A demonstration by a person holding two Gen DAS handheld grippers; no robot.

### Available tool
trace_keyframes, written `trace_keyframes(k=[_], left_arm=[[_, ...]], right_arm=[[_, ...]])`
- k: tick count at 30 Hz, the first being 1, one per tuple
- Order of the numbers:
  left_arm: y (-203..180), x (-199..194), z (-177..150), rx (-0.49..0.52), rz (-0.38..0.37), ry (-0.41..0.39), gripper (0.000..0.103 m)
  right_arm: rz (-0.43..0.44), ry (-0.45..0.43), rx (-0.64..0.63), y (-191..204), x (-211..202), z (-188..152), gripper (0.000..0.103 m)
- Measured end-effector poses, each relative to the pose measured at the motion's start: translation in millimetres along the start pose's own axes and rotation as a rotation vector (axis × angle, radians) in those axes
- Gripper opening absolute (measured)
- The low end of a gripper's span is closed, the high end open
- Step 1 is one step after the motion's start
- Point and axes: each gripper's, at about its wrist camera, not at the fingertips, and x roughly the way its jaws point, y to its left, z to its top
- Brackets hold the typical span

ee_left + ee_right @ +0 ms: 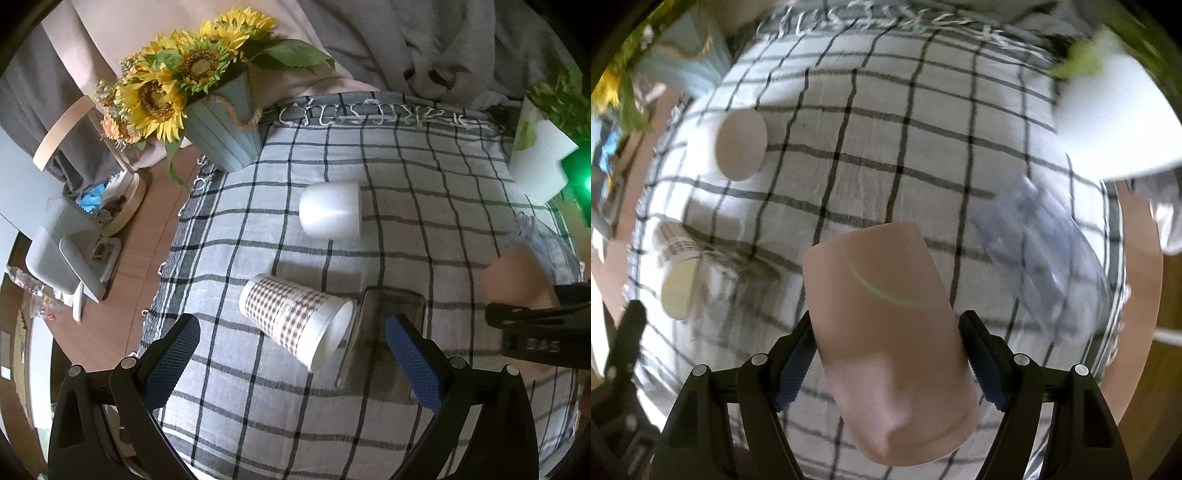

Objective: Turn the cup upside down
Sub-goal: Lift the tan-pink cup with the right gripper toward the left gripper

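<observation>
My right gripper [888, 354] is shut on a pink cup [882, 317], held above the checked cloth with its closed base pointing away from the camera; the cup also shows at the right edge of the left wrist view [517, 280]. My left gripper [291, 354] is open and empty, low over the cloth. Between and just beyond its fingers lies a gingham paper cup [295, 321] on its side, mouth toward the camera. A white cup [330, 210] lies on its side farther back.
A checked cloth [424, 192] covers the table. A sunflower pot [225, 125] stands at the back left, a white planter [539, 155] at the back right. A clear glass [384, 325] lies beside the gingham cup. A clear plastic cup [1045, 251] lies right of the pink cup.
</observation>
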Motion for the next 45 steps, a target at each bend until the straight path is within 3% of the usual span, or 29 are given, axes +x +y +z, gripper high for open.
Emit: trace_keyframes(k=[9,19,29,45], left_arm=[[16,-11,-24,0.022,-0.069,0.006,0.103],[22,-4,-46,0.059,-0.094,0.052,0.103],[23,13,-61,0.055,-0.117,0.114,0.103],[23,18,-59,0.043,-0.118,0.132,0.103]], right_arm=[[0.102,-0.084,0.234,-11,-23,-73,0.076],[0.165,-0.059,0.375,-5,-8,-129,0.076],[0.174,-0.035,0.417,1,18,-138,0.076],[0.164,-0.033,0.42,3,27,-135,0.076]])
